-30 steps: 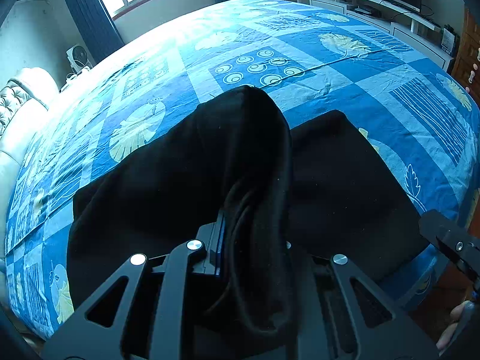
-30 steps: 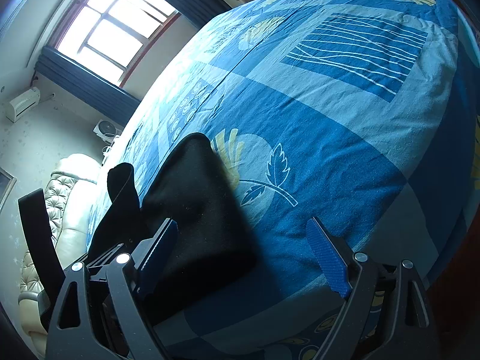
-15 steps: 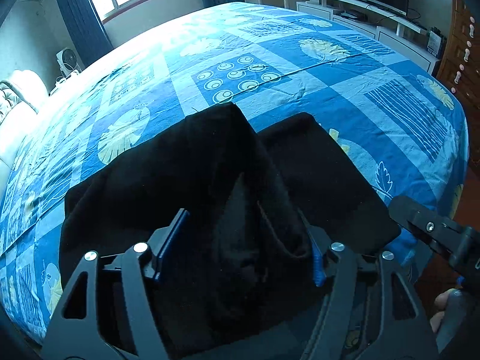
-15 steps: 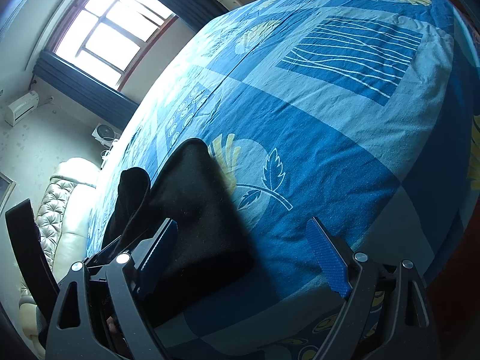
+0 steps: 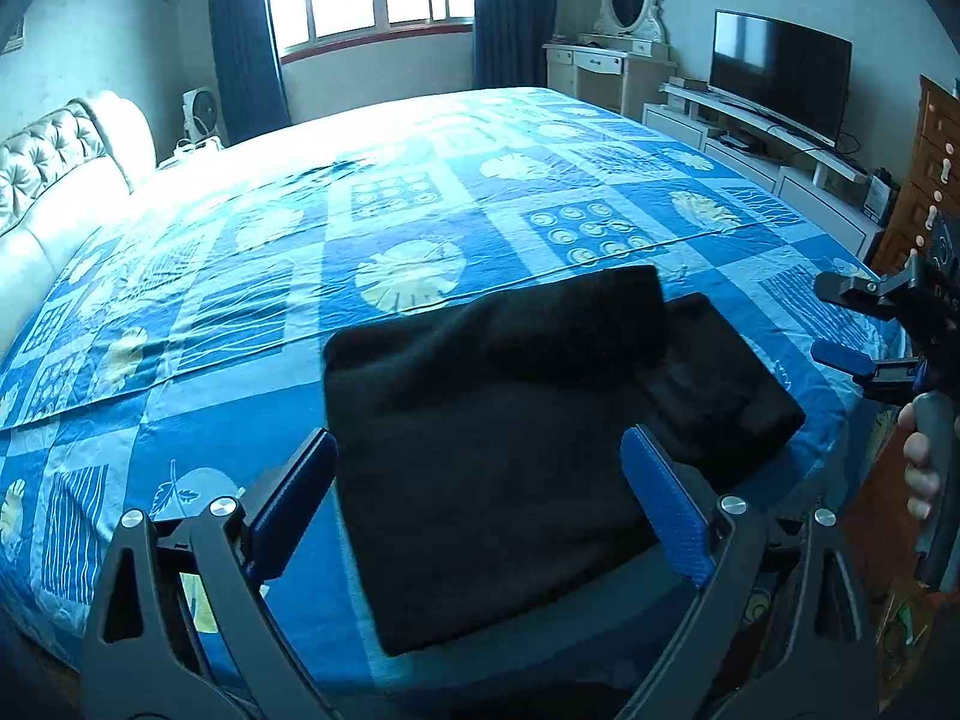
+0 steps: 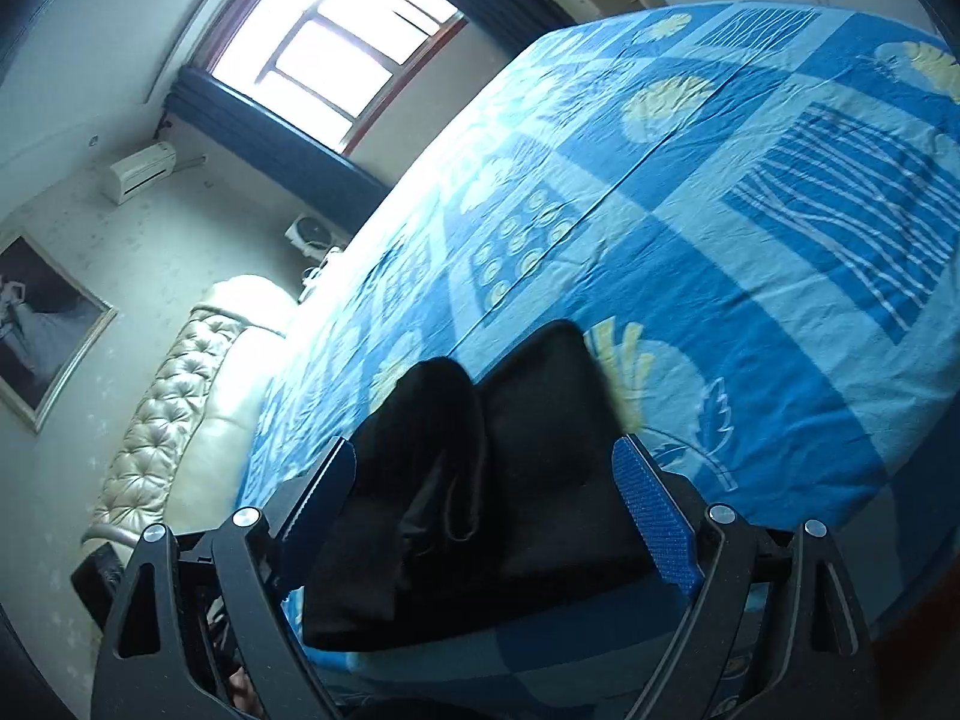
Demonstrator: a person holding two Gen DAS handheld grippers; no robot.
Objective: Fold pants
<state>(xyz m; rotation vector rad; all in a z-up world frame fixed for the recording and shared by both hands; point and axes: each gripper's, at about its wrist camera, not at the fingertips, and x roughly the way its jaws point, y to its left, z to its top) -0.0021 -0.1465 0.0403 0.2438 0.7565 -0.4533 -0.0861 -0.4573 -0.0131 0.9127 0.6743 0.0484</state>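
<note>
On the bed: black pants (image 5: 498, 450) lie folded near the front edge of the blue patterned bedspread (image 5: 420, 210), one thick layer laid across another.
Fold shape: the upper layer sits askew, so a strip of the lower layer sticks out at the right of the left wrist view; the stack looks loose, probably because the cloth was dropped there and not pressed flat.
Left gripper (image 5: 480, 504): its jaws have just been opening and now stand wide, blue pads well apart, nothing pinched; the pants show between the fingers but lie on the bed, free of the pads.
Right gripper (image 6: 486, 510): jaws spread wide and empty, hovering over the right end of the pants, where a rolled edge bulges up.
Hand (image 5: 921, 468): the person's fingers wrap the right tool's handle at the edge of the left wrist view.
Why held so: both grippers look clear of the cloth, likely so the fold settles undisturbed.
Task stage: the fold seems largely done; squaring the offset layers may remain.
</note>
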